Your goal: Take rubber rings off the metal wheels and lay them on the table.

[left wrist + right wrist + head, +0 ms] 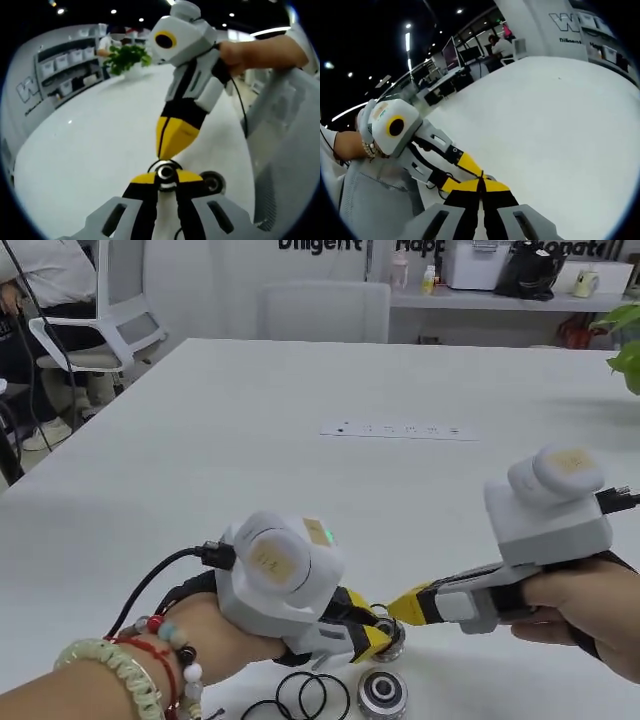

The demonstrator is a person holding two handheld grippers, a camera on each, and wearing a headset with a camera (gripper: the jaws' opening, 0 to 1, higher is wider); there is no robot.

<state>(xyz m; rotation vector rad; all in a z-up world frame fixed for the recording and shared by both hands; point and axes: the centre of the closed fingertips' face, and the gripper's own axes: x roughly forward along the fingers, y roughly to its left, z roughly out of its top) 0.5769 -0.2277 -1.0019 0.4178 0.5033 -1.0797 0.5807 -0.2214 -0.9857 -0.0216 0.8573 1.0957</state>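
Fingers of left gripper (165,178) were closed on round silver metal wheel (165,171); we saw right gripper (169,150), fingers together, touching its 12 o'clock edge.

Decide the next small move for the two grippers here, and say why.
Probably pull the right gripper away from the metal wheel, peeling its rubber ring off: the left gripper clamps the wheel, and the right jaws look closed at its rim.
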